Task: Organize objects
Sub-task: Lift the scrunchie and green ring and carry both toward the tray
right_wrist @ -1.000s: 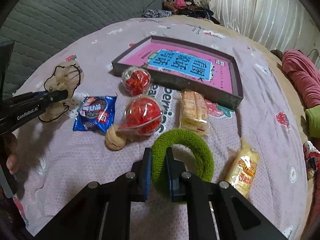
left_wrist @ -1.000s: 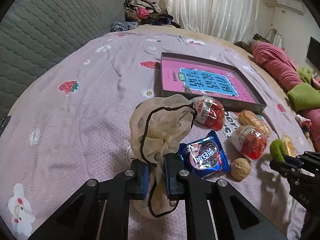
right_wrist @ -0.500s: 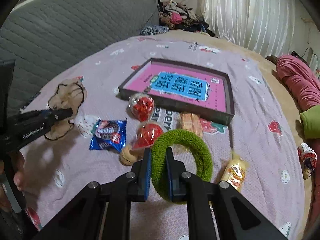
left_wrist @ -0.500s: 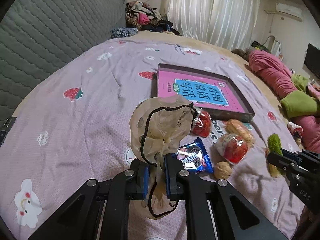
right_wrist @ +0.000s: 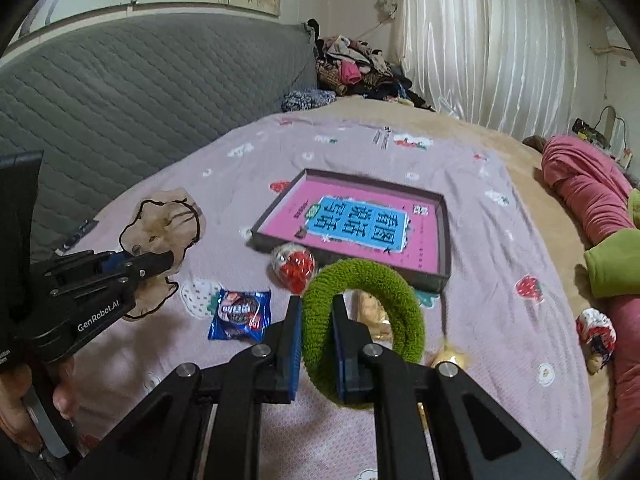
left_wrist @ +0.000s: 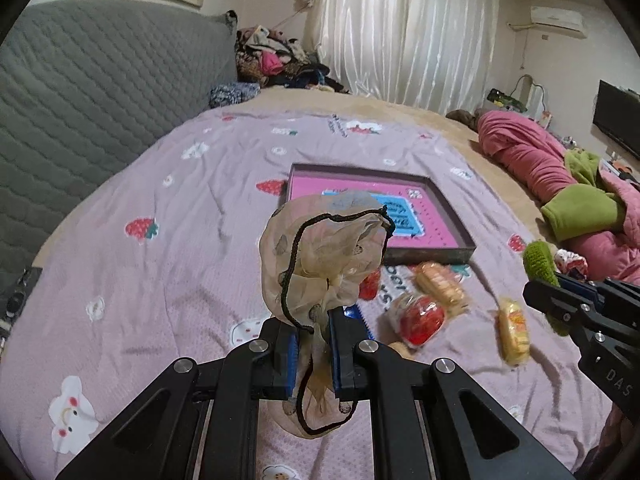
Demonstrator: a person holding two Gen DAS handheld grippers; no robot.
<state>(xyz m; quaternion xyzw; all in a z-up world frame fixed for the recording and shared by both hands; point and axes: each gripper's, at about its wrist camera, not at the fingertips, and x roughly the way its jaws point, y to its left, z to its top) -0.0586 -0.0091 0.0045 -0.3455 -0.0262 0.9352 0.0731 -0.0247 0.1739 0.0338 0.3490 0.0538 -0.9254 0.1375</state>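
Both grippers are rising off the bed since a second ago, the snacks shrinking below. The left gripper (left_wrist: 313,344) is clenching the pouch (left_wrist: 320,256); the right gripper (right_wrist: 316,344) is clamping the green ring (right_wrist: 368,304), at 3 o'clock of the pouch. The ring probably belongs in the pouch, so its mouth needs opening first.

Sheer drawstring pouch (left_wrist: 320,248), green ring (right_wrist: 376,288), both aloft

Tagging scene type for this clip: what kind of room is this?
Almost certainly a home bedroom. The work surface is a bed with a strawberry-print sheet and a grey quilted headboard; there are white curtains, a clothes pile and a wall air conditioner.
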